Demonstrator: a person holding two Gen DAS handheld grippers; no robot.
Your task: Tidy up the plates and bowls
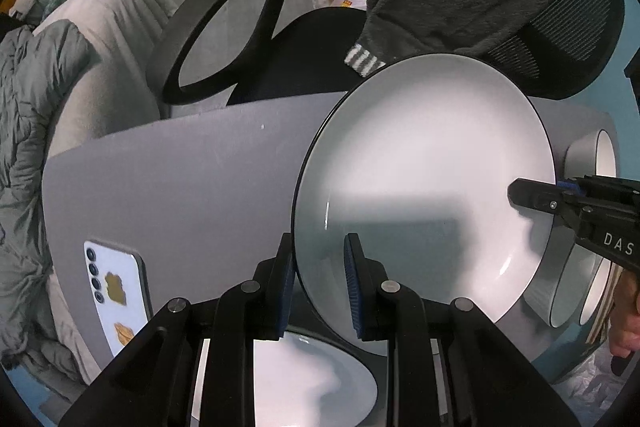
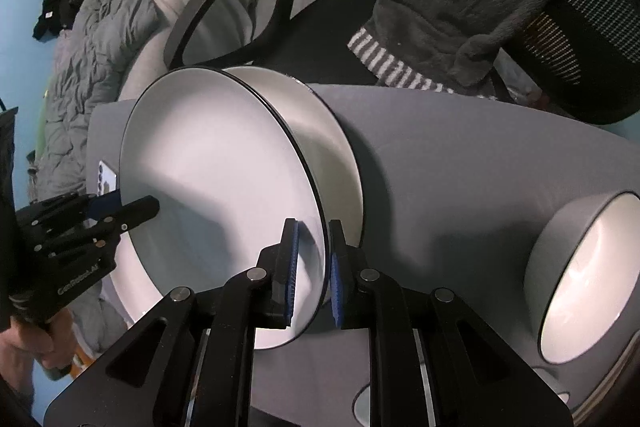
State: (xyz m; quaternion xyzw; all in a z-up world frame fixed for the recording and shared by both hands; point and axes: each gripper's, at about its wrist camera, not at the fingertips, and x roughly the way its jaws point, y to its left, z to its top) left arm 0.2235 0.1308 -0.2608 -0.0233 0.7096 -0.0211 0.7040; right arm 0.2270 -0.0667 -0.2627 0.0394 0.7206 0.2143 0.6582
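Plate [image 1: 424, 183] hangs tilted, clamped at opposite rims by left tool [image 1: 320, 279] and right tool [image 2: 312, 267]; second plate [image 2: 320, 139] lies right underneath on the surface [image 2: 440, 155].

Both tongs [image 2: 312, 267] clamp the tilted plate's [image 2: 208, 163] rim.
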